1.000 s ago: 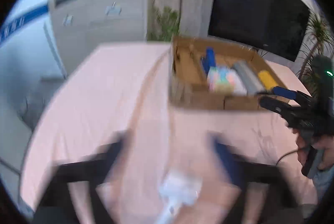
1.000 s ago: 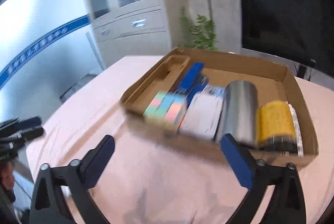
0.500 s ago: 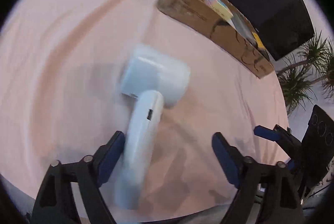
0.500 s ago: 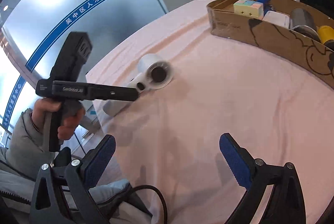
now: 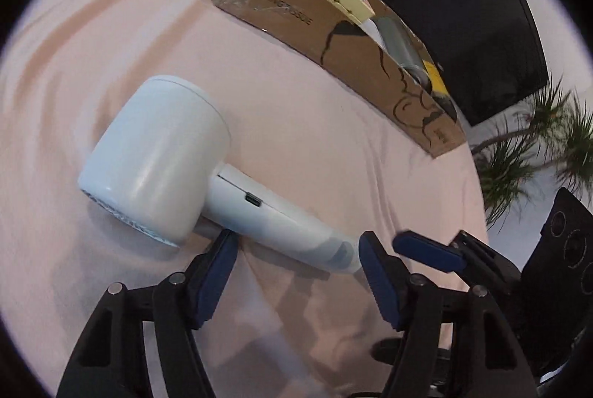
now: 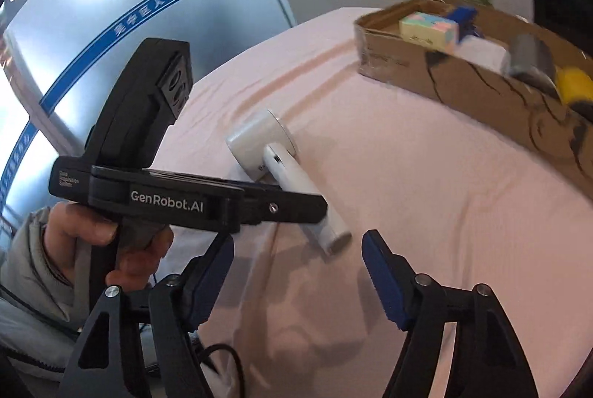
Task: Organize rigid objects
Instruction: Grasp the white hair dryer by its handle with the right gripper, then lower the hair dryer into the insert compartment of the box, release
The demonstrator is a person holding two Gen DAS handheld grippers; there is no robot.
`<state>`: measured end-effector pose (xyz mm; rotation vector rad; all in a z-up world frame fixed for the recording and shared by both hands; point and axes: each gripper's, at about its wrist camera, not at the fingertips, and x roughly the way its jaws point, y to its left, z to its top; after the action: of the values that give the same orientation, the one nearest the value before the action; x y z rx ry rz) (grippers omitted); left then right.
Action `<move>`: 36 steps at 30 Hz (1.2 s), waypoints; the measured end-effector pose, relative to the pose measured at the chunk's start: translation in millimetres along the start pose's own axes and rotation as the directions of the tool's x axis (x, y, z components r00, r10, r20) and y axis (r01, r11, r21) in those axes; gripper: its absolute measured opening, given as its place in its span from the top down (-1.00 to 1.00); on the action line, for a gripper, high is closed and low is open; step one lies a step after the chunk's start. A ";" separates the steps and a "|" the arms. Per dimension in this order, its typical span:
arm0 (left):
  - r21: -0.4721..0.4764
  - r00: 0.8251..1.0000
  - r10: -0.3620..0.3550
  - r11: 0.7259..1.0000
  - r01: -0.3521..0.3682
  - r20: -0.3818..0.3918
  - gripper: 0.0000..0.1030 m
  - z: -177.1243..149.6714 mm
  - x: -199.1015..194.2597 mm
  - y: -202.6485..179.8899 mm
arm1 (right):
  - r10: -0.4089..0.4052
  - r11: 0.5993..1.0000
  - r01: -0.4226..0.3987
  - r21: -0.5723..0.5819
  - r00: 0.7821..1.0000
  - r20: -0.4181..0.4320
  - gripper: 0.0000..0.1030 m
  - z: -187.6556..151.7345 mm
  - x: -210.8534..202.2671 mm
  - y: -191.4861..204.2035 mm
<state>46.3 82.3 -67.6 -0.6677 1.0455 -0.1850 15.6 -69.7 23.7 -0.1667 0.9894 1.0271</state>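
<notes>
Right now the white lint shaver (image 5: 178,171) lies on its side on the pink-clothed counter (image 5: 333,145), its round head toward 10 o'clock in the left wrist view and its handle running down toward 4 o'clock. The left tongs (image 5: 294,260) stand wide open, straddling the handle near its free end, with the left pad just beside the neck and neither pad seen to press. The right tongs (image 6: 298,262) are also open and empty, hovering near the handle tip. The cardboard box (image 5: 333,23) sits well apart at 1 o'clock, already holding a pastel block (image 6: 430,27), a grey cylinder (image 6: 528,60) and a yellow roll (image 6: 574,86). To grip well, I judge the left tongs should settle lower and square across the handle, closer to the heavy head, so the shaver does not swing or slip on its smooth plastic when lifted toward the box.
</notes>
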 end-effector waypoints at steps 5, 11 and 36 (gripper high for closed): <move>-0.058 1.000 0.000 0.998 0.000 0.011 -0.14 8.1 -2.1 11.0 | 0.014 0.992 -0.020 -0.125 0.999 -0.052 -0.20 26.1 34.5 -5.2; -0.094 0.999 -0.033 0.995 0.035 0.027 0.00 5.9 -7.6 23.1 | 0.017 0.989 -0.040 -0.145 0.988 -0.153 0.48 26.3 65.7 8.4; 0.389 0.984 -0.060 0.921 -0.011 0.170 0.36 245.0 -66.8 -70.6 | -0.201 0.967 0.152 0.206 0.948 0.245 0.45 202.4 23.4 -4.4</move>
<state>231.5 159.5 103.3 -0.3283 0.7958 -0.3389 146.1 52.5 121.5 0.0354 0.8043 0.7648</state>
